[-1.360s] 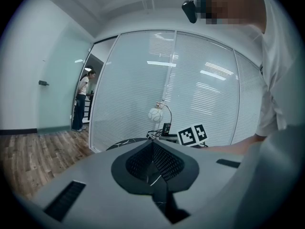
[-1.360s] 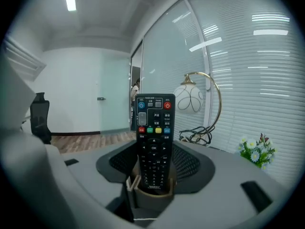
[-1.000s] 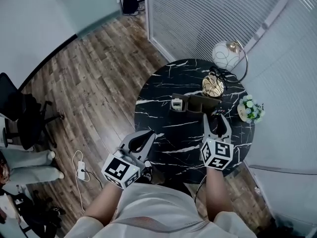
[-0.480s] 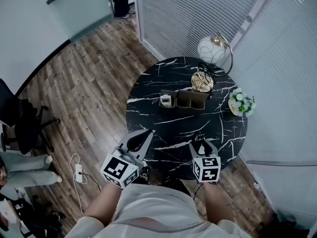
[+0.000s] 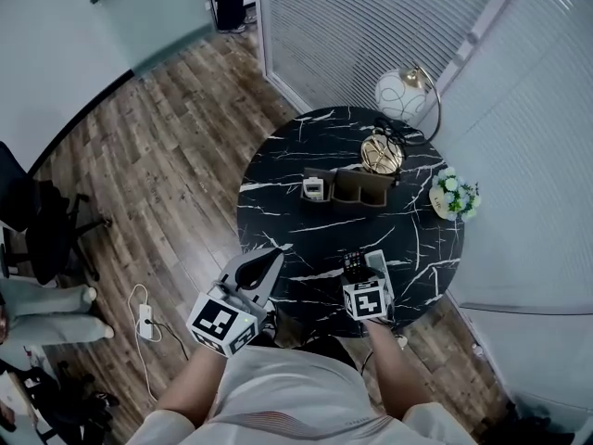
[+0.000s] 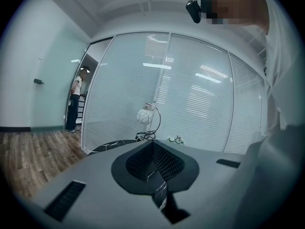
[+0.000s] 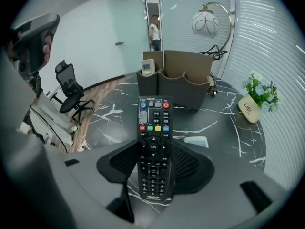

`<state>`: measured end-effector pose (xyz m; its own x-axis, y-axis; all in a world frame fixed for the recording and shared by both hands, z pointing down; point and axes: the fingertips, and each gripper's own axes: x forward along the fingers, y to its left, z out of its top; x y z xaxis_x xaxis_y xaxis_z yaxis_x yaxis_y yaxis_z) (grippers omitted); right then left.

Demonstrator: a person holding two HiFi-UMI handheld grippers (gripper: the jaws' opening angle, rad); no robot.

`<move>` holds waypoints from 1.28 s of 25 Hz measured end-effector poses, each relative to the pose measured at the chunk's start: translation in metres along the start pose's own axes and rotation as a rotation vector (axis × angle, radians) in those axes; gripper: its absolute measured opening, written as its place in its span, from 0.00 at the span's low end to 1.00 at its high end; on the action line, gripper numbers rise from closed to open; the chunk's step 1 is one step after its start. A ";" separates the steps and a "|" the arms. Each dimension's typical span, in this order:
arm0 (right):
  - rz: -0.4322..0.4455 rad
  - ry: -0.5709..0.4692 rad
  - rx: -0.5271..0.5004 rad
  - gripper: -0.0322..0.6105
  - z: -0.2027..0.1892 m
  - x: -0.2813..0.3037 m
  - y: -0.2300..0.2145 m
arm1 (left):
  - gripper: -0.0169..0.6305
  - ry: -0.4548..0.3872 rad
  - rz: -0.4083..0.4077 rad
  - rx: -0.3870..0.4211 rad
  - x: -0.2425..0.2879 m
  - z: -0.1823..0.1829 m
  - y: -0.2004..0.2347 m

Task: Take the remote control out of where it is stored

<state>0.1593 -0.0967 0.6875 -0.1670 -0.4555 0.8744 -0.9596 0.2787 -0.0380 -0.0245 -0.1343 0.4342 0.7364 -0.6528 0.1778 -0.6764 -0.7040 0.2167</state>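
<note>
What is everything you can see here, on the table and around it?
table: one, black marble, centre
desk organizer: one, brown, table's far half
small remote: one, white, organizer's left compartment
lamp: one, white globe, table's far edge
wire ornament: one, gold, behind organizer
flower pot: one, white, table's right edge
card: one, pale, flat on table
office chair: one, black, floor left
power strip: one, white, floor near left
standing person: one, white top, doorway
seated person: one, pale trousers, far left
remote control: one, black, held in right tool
left tool: one, grey, shut, empty
right tool: one, grey, shut on remote control
</note>
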 end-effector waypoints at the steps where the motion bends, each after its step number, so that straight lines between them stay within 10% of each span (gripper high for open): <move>1: -0.002 0.010 -0.013 0.40 0.001 0.007 0.002 | 0.04 0.000 0.003 -0.002 -0.001 -0.001 0.002; 18: -0.020 0.086 -0.067 0.40 -0.003 0.057 0.009 | 0.04 0.008 0.031 -0.053 -0.010 -0.014 0.027; 32: 0.051 -0.685 0.089 0.35 0.129 -0.144 -0.012 | 0.04 -0.049 -0.030 -0.006 0.007 0.026 -0.002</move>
<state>0.1661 -0.1434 0.4998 -0.2900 -0.8829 0.3693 -0.9567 0.2572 -0.1364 -0.0183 -0.1450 0.4105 0.7546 -0.6444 0.1237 -0.6537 -0.7219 0.2272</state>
